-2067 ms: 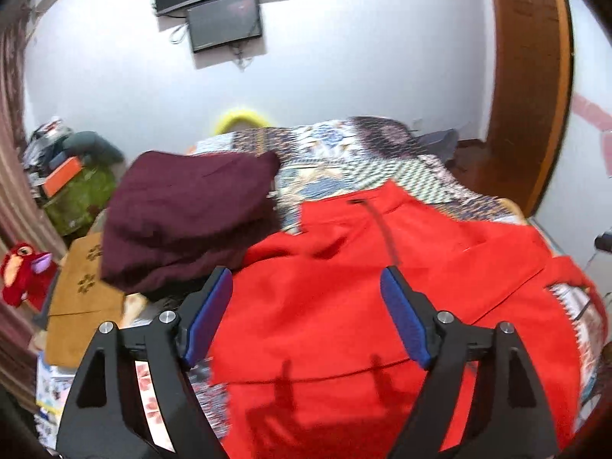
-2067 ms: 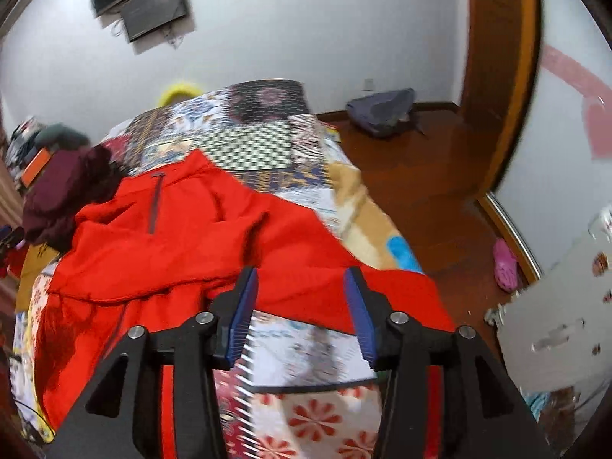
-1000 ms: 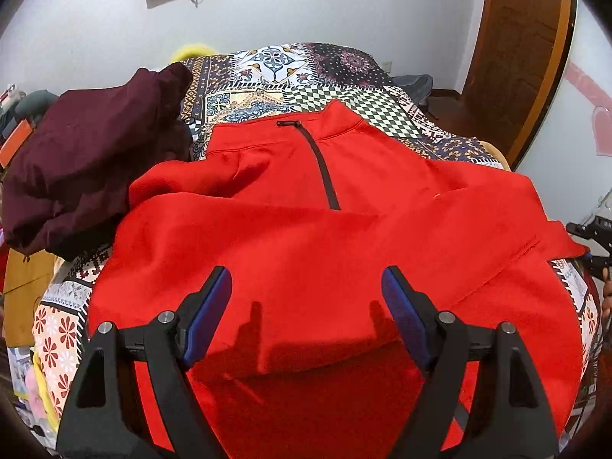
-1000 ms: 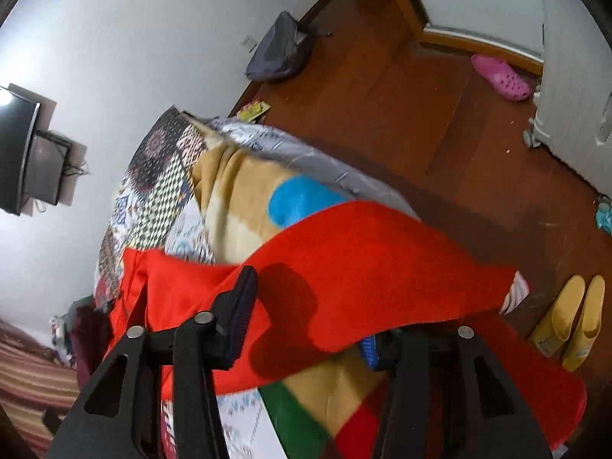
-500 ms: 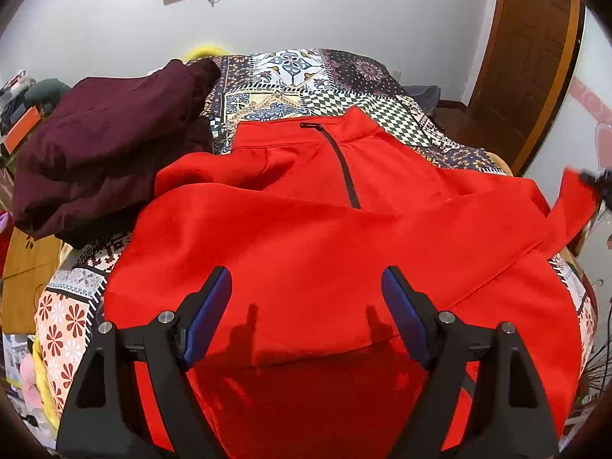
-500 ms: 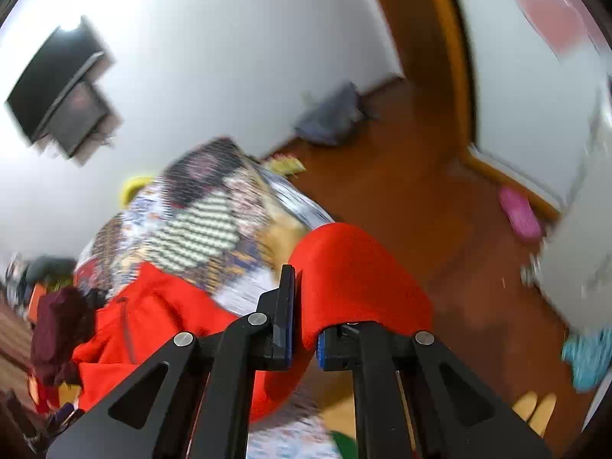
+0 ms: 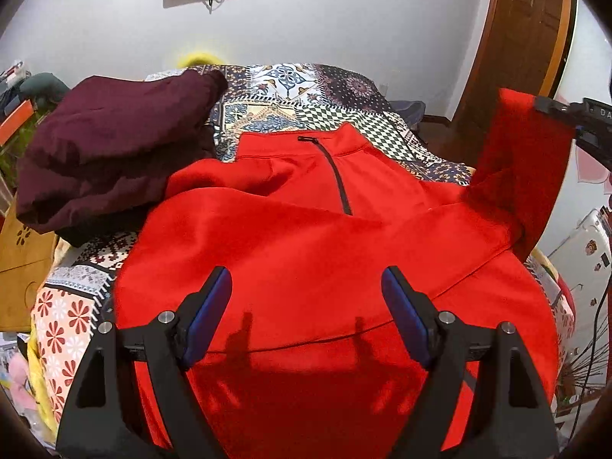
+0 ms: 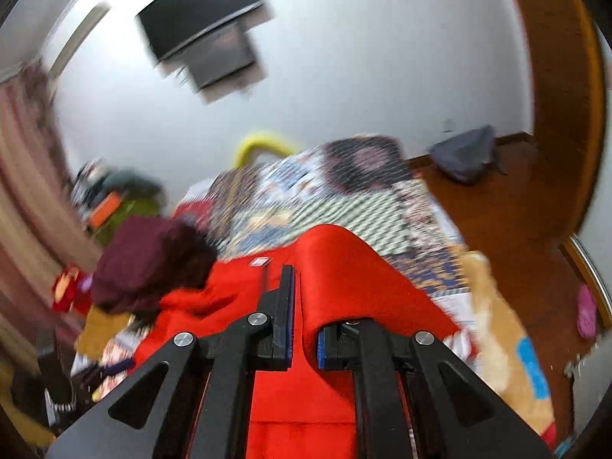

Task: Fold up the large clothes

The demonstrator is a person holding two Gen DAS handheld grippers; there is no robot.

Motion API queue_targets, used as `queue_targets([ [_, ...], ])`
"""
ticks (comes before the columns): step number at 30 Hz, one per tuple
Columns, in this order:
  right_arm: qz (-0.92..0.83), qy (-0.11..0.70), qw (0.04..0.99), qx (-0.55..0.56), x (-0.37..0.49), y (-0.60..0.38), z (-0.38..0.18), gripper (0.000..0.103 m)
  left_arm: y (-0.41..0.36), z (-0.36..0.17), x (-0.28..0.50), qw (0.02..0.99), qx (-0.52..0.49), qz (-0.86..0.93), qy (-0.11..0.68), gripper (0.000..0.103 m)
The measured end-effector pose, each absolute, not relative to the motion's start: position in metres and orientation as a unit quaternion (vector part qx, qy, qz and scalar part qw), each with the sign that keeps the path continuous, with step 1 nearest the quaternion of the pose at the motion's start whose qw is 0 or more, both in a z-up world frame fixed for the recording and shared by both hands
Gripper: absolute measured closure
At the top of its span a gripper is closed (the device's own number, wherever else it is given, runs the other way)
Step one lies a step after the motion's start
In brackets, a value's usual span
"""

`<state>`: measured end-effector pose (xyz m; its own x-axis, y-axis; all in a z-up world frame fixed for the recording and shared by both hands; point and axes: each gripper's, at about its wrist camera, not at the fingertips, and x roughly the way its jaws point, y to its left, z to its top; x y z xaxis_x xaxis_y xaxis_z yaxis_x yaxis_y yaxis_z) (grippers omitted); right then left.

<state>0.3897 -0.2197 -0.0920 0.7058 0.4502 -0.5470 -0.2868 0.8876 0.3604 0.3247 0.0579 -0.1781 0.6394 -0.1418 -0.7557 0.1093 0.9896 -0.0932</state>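
A red pullover [image 7: 306,237] with a dark front zipper [image 7: 336,179] lies spread on the patchwork bedspread [image 7: 290,88], collar toward the far wall. My left gripper [image 7: 304,279] hovers open over its lower body, nothing between the blue pads. At the right edge of the left wrist view, my right gripper [image 7: 566,111] holds the red sleeve [image 7: 524,153] up in the air. In the blurred right wrist view the right gripper [image 8: 304,306] is shut on that sleeve [image 8: 344,267], which drapes over and hides the right finger's tip.
A maroon garment [image 7: 107,145] is heaped on the bed's left side, with a mustard cloth [image 7: 23,244] beside it. A wooden door [image 7: 524,38] stands at the right. On the wood floor lie a grey bag [image 8: 466,153] and a pink slipper [image 8: 585,310].
My right gripper shut on the red sleeve, rolled upright and lifted the sleeve up off the bed's edge. The left gripper stayed open and drifted slightly over the pullover.
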Motion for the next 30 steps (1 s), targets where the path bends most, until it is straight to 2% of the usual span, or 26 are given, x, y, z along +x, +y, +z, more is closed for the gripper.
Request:
queue_targets([
  [7, 0.262, 0.419, 0.868, 0.057, 0.395, -0.152, -0.144, 0.095, 0.076, -0.18, 0.315, 0.904, -0.026, -0.06, 0.422, 0.023],
  [15, 0.261, 0.532, 0.804, 0.042, 0.383, -0.144, -0.22, 0.095, 0.085, -0.186, 0.313, 0.898, -0.03, -0.05, 0.435, 0.023],
  [19, 0.262, 0.539, 0.8, 0.025, 0.373, -0.153, -0.217, 0.094, 0.076, -0.187, 0.316, 0.897, -0.02, -0.055, 0.439, 0.023],
  [21, 0.263, 0.535, 0.802, 0.026, 0.369, -0.159, -0.208, 0.09, 0.068, -0.185, 0.321, 0.896, -0.012, -0.061, 0.439, 0.023],
  [26, 0.256, 0.486, 0.836, 0.019, 0.354, -0.182, -0.184, 0.073, 0.04, -0.178, 0.34, 0.894, -0.003, -0.09, 0.438, 0.023],
  [30, 0.217, 0.452, 0.865, 0.017, 0.348, -0.209, -0.17, 0.073, 0.009, -0.169, 0.357, 0.894, 0.016, -0.118, 0.432, 0.023],
])
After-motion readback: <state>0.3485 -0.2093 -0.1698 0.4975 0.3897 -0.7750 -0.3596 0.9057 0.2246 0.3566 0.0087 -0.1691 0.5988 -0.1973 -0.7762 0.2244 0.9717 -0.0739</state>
